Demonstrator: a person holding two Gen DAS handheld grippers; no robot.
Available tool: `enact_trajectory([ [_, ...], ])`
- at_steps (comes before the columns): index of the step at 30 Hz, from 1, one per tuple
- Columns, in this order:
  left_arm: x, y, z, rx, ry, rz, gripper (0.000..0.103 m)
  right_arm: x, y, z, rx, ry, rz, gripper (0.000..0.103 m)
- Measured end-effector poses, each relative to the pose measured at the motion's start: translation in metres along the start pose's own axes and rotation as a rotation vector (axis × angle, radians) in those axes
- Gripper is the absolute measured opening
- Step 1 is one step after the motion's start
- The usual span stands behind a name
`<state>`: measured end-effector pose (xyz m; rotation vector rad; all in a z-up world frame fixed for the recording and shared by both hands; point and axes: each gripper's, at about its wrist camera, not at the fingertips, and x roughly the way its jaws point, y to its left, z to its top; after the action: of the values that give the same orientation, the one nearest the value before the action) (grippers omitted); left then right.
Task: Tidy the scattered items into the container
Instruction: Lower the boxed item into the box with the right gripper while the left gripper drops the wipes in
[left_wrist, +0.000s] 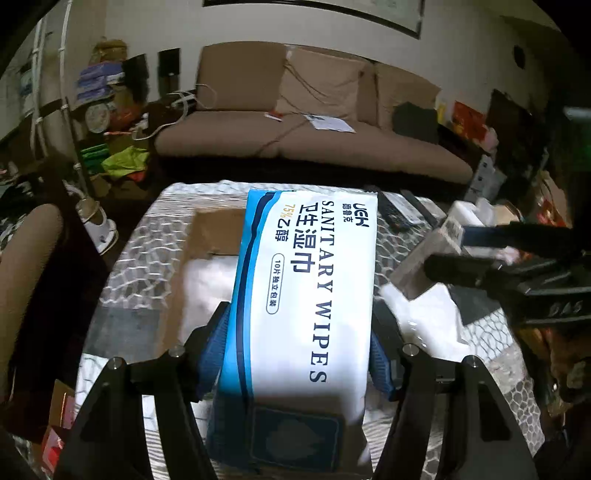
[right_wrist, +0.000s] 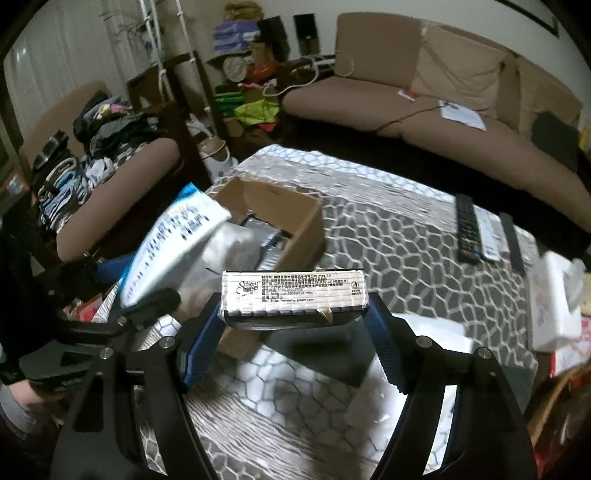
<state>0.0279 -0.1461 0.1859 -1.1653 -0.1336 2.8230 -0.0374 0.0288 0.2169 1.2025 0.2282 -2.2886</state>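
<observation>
My left gripper (left_wrist: 301, 314) is shut on a blue-and-white pack of sanitary wipes (left_wrist: 306, 280), held lengthwise between the blue pads above the table. An open cardboard box (left_wrist: 214, 232) with white and grey contents lies just beyond and under it. My right gripper (right_wrist: 293, 306) is shut on a white tissue pack (right_wrist: 295, 293) with black print, held by its ends. The cardboard box (right_wrist: 295, 225) sits ahead and to the left of it. The left gripper (right_wrist: 136, 284) and the wipes (right_wrist: 173, 240) hover over the box's near-left side. The right gripper (left_wrist: 448, 249) shows at the right.
The table (right_wrist: 388, 240) has a grey honeycomb-pattern cloth. Remote controls (right_wrist: 467, 229) lie at its far right, a white tissue box (right_wrist: 554, 302) at the right edge, white sheets (right_wrist: 417, 369) near me. A brown sofa (right_wrist: 443, 110) stands behind, a clothes-laden armchair (right_wrist: 92, 155) at the left.
</observation>
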Motion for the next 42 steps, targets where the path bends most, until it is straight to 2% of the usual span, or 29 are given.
enact_trajectory([
  [10, 0.008, 0.050, 0.001, -0.058, 0.006, 0.032, 0.065, 0.075, 0.054, 0.017, -0.138, 0.088, -0.027, 0.073],
  [18, 0.012, 0.066, 0.000, -0.073, 0.005, 0.014, 0.065, 0.114, 0.091, 0.032, -0.484, 0.183, -0.175, 0.073],
  [25, 0.024, 0.071, 0.002, -0.086, 0.012, -0.011, 0.065, 0.154, 0.100, 0.050, -0.667, 0.284, -0.258, 0.072],
  [28, 0.028, 0.071, 0.001, -0.084, 0.018, -0.018, 0.065, 0.170, 0.102, 0.051, -0.716, 0.307, -0.339, 0.074],
  [30, 0.029, 0.070, 0.001, -0.080, 0.022, -0.020, 0.065, 0.171, 0.100, 0.052, -0.706, 0.280, -0.363, 0.074],
  [34, 0.031, 0.067, 0.001, -0.074, 0.029, -0.020, 0.065, 0.155, 0.086, 0.061, -0.586, 0.215, -0.312, 0.075],
  [42, 0.046, 0.041, 0.007, -0.083, 0.088, -0.034, 0.066, 0.092, 0.045, 0.062, -0.324, 0.084, -0.233, 0.075],
])
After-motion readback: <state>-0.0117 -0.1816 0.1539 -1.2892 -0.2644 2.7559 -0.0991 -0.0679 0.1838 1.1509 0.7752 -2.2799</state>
